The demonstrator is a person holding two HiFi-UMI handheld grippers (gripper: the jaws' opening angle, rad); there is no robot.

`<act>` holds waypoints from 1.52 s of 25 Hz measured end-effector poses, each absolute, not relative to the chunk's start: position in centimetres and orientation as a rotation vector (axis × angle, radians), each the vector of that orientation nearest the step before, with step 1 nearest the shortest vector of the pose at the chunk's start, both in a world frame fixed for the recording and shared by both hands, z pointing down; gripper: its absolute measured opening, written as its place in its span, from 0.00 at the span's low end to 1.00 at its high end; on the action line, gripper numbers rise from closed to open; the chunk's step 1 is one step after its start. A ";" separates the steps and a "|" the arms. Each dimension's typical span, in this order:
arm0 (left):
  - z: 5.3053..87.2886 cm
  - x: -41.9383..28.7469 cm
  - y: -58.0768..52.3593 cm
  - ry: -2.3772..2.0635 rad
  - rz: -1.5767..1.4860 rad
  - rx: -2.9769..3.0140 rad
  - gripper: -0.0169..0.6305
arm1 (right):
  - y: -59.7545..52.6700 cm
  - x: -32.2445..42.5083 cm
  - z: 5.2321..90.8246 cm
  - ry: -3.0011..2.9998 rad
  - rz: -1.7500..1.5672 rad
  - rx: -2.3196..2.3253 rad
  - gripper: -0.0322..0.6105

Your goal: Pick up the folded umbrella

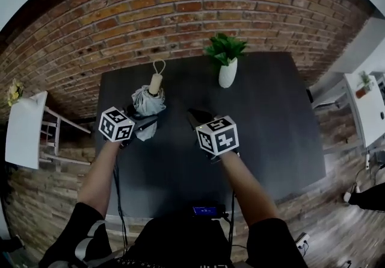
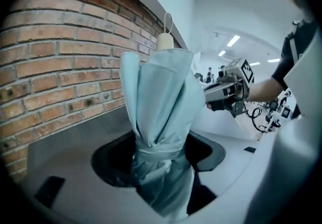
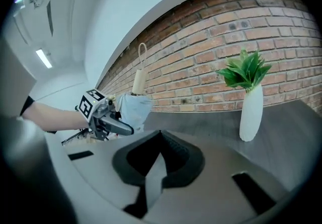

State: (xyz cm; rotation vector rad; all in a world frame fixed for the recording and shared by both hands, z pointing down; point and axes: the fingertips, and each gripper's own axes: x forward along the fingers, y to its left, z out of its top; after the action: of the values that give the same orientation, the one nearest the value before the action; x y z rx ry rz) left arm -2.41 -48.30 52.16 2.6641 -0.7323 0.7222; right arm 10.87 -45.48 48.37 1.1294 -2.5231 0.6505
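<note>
Over the dark grey table [image 1: 264,110], your left gripper [image 2: 160,160] clamps the pale blue folded fabric umbrella [image 2: 158,92] at its tied strap [image 2: 151,151], probably to keep it bundled and upright. Your right gripper [image 3: 160,137] waits closed, empty.

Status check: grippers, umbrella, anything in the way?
Left gripper jaws shut on the umbrella, handle up. Right gripper jaws shut, empty. Plant vase stands apart on the table, not in the way.

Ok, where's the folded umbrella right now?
Head view, left of centre: the folded umbrella is clamped in the left gripper, left of the white vase.
</note>
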 end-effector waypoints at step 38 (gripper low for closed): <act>46.7 -7.0 -18.7 -0.650 -0.415 2.330 0.47 | -20.9 11.4 47.7 -2.469 0.676 1.435 0.06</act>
State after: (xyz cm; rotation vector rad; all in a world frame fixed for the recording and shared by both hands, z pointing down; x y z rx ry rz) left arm -7.00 -18.75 46.66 2.3298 -0.6500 -0.4147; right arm 11.36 -20.90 47.71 1.4352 -2.4695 0.6760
